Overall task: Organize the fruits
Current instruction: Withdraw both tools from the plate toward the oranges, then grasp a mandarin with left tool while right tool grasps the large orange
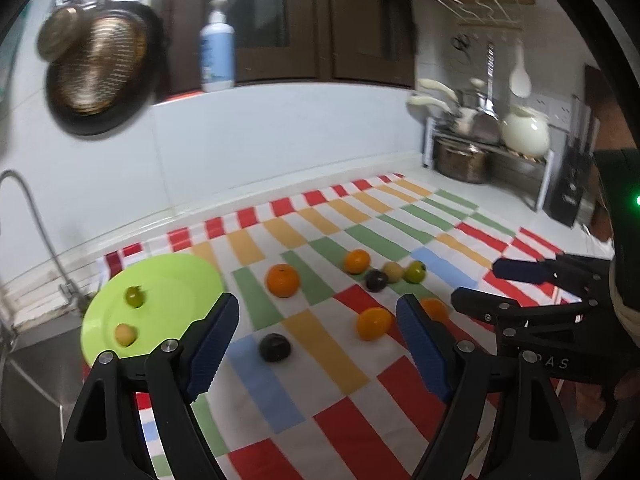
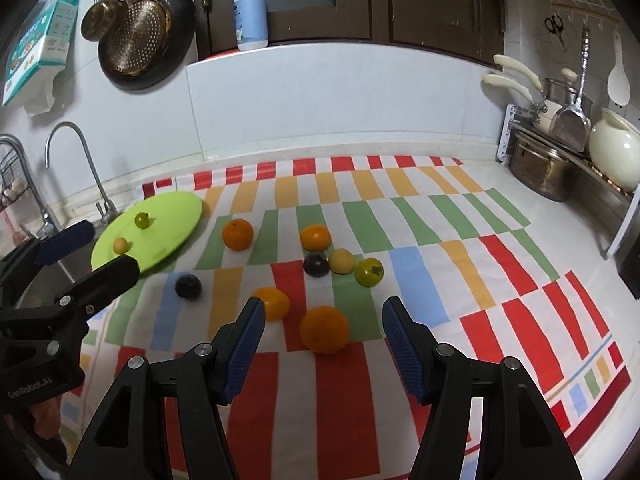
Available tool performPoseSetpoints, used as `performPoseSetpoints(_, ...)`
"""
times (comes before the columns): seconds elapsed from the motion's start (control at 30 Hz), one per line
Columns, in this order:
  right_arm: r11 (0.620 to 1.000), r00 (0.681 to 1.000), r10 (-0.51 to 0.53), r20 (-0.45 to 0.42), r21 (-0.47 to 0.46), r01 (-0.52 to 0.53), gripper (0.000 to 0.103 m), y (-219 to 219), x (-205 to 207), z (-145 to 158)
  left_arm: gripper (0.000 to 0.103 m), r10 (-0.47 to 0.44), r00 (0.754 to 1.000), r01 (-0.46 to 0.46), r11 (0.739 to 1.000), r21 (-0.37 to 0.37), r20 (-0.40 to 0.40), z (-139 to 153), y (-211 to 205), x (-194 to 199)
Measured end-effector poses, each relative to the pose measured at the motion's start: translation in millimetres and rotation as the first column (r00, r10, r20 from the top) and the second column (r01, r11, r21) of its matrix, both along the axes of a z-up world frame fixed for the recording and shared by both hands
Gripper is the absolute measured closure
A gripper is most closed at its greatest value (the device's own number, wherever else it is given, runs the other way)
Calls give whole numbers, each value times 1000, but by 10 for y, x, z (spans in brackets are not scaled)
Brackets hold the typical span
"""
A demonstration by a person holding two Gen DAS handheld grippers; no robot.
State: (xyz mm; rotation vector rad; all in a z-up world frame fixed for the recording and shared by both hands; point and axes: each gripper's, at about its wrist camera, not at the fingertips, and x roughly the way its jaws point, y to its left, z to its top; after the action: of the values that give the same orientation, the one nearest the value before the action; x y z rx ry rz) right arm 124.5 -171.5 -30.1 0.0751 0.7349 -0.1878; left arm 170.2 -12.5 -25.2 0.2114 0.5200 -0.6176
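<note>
We hold both grippers wide open and empty above the checked cloth [image 2: 400,216]. In the right wrist view, the right gripper [image 2: 323,330] has an orange [image 2: 324,329] sitting low in the frame between its spread fingers, not yet touched. In the left wrist view, the left gripper [image 1: 318,332] frames a dark plum [image 1: 275,347] and a yellow-orange fruit [image 1: 374,323] near the centre, gripping neither.

The green plate [image 2: 176,216] lies at the left of the right wrist view, beside the sink [image 2: 72,268], and carries only a small green fruit [image 2: 142,220] and a small yellow one [image 2: 121,245]. Eight more fruits are loose on the cloth, so we judge the sorting to be at an early stage.

The risks are plain to us. These fruits are round and smooth: an off-centre closure could squirt the orange out and send it rolling into the yellow-orange fruit just beside it. The plate appears shallow and part of it seems to overhang the cloth toward the sink, so a fruit released carelessly may roll off. Our grippers are also near each other, and a clash is possible.
</note>
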Motion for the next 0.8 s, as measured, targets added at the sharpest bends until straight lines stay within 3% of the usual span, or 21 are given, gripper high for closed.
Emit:
performPoseSetpoints(0.37, 999, 996, 44, -78, -14, -45, 41, -11, 91, -281, 41, -190, 982, 189, 976, 109, -1, -297, -237, 142)
performPoseSetpoints(0.8, 997, 988, 74, -136, 8, -74, 43, -74, 288, -523, 50, -301, 948, 315, 935, 164, -105, -594, -473, 379)
